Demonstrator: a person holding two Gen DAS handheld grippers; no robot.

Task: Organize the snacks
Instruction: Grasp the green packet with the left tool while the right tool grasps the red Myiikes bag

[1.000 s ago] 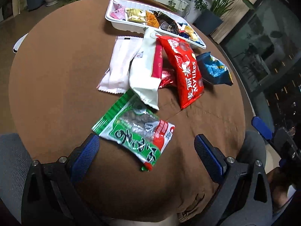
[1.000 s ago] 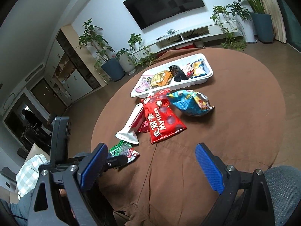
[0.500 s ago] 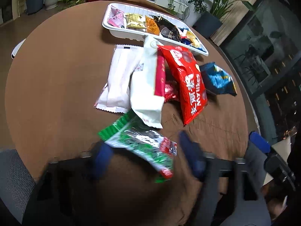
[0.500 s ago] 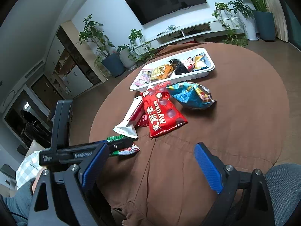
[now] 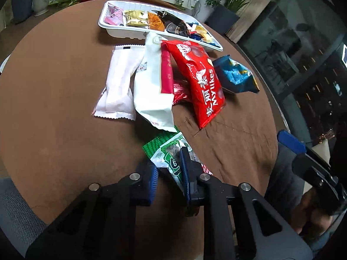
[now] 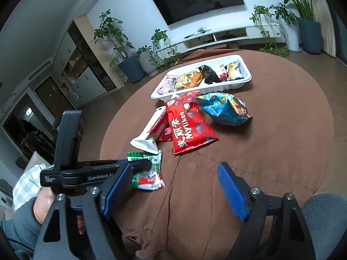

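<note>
My left gripper (image 5: 168, 171) points steeply down at the near part of the surface (image 5: 54, 108), jaws closing on the green pack (image 5: 167, 149). The pack's near end sits between the blue pads (image 5: 185, 173), crumpled and tilted up; the far end lies flat, just touching the white bag (image 5: 151, 86). In the right wrist view the left gripper (image 6: 138, 164) comes in from the left, roughly level over the pack (image 6: 149, 173).

My right gripper (image 6: 173, 190) hangs over the near edge, pointing down at a shallower angle. Its jaws are closing but stand wide, with only bare cloth between them. A hand and a grey sleeve (image 6: 19, 223) show at lower left behind it.

Layout: the white tray (image 5: 112, 30) sits at the far side, holding small snacks. In front of it, left to right: pink pack (image 5: 118, 86), white bag, red bag (image 5: 199, 80), blue bag (image 5: 236, 75). A small red pack (image 5: 180, 91) is tucked under the white and red bags. The red bag's top leans on the tray rim.

Open room: the whole left half of the surface is bare in the left wrist view, and the right half (image 6: 282, 130) is bare past the blue bag (image 6: 225, 108). The near edge is close under both grippers; the cloth is wrinkled and folded there (image 6: 151, 234).
</note>
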